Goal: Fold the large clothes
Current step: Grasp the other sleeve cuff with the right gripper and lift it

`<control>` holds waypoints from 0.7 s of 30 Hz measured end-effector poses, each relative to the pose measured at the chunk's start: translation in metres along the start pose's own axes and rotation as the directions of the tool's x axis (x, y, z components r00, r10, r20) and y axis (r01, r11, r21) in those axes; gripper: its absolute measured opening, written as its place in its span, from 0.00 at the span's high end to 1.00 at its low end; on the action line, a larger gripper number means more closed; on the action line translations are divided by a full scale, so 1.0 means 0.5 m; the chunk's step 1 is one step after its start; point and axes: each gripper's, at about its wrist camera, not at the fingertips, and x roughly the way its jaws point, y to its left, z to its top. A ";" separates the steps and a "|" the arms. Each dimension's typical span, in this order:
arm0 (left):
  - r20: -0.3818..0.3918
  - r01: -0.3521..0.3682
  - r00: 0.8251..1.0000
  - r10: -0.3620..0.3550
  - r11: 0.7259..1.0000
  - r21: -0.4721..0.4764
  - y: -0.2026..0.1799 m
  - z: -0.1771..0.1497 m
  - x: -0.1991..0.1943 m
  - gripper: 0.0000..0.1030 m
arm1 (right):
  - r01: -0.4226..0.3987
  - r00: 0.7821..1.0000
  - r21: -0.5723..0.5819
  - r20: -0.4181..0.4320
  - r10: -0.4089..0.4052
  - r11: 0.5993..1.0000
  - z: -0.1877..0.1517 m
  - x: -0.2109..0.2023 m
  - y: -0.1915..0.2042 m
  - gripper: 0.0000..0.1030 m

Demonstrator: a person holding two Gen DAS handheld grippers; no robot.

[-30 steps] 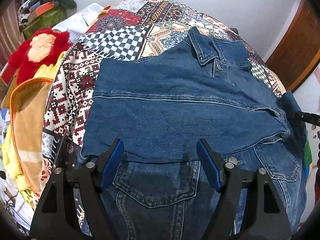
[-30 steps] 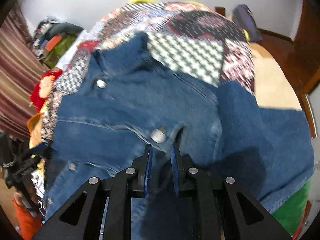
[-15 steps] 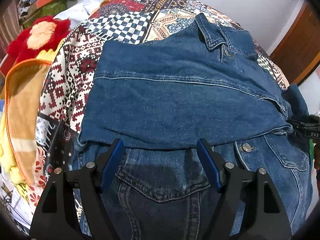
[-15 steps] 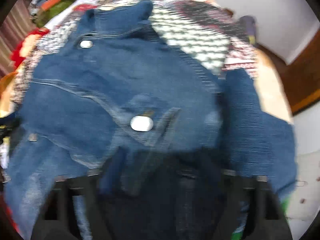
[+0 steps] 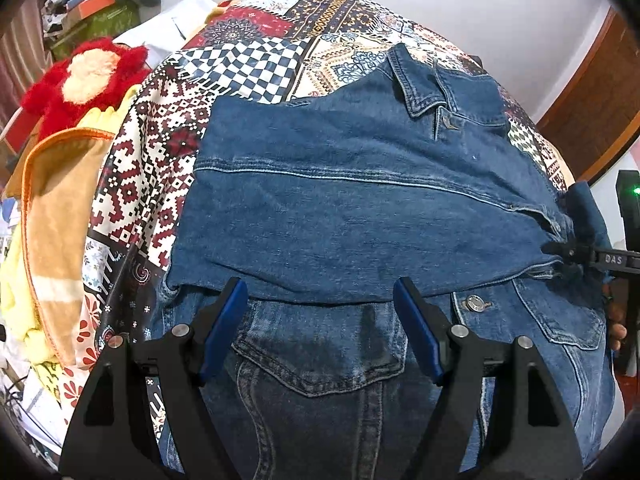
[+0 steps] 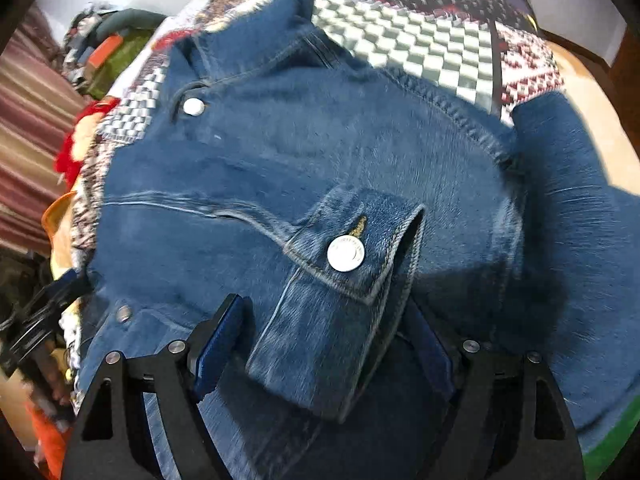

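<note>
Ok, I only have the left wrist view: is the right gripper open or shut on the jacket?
Observer: Open. The right gripper has its jaws wide, with the pads pressing nothing.
Operator: What's between them?
Observer: The cuff of the folded sleeve, with its silver button facing up.
Operator: And the other sleeve?
Observer: The other sleeve is unfolded. It lies out to the right, partly over a beige cover.
</note>
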 end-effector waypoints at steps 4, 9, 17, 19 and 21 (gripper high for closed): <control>-0.015 -0.014 1.000 0.014 1.000 0.015 -0.009 0.007 0.007 0.25 | 0.003 1.000 -0.027 0.029 -0.002 1.000 0.008 -0.010 0.006 0.54; -0.003 -0.011 1.000 0.011 0.998 0.055 -0.037 0.032 0.008 0.25 | -0.020 0.995 -0.073 0.092 0.027 0.997 0.027 -0.063 0.018 0.75; -0.029 0.051 0.998 -0.047 0.990 0.133 -0.104 0.081 0.051 0.14 | 0.082 0.983 -0.163 0.176 -0.053 0.983 0.020 -0.134 0.021 0.76; -0.071 0.043 0.997 -0.033 0.989 0.144 -0.117 0.082 0.088 0.14 | 0.087 0.988 -0.158 0.137 -0.066 0.984 0.011 -0.109 0.005 0.76; -0.106 0.042 0.994 -0.026 0.988 0.150 -0.126 0.077 0.116 0.14 | 0.090 0.993 -0.147 0.094 -0.077 0.985 0.003 -0.077 -0.009 0.75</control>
